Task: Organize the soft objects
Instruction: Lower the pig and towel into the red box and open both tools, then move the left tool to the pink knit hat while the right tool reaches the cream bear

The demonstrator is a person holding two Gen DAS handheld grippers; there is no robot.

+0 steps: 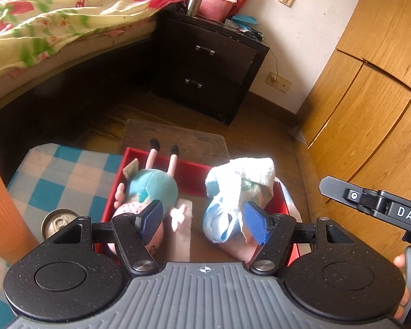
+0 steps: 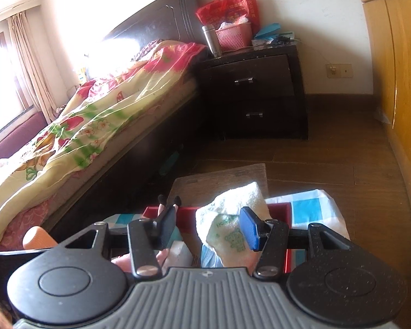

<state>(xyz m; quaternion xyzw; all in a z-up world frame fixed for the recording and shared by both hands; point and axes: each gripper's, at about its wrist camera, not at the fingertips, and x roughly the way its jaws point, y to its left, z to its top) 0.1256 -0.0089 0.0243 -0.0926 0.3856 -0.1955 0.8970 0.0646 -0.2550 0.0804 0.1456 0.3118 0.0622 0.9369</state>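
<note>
Red box (image 1: 194, 185) on the checked cloth (image 1: 54, 170): plush doll (image 1: 150, 189) lying in its left half, towel bundle (image 1: 238, 192) heaped in the right half and rising above the rim. Left gripper (image 1: 204, 223) spread wide, empty, hovering over the gap between the two. Right gripper (image 2: 209, 229) likewise spread, nothing pinched, towel just ahead of its blue pad. Likely step: tidying the towel into the box. Best done by closing low on the bundle's middle, not a loose flap, and pressing down gently to avoid tipping the box.
</note>
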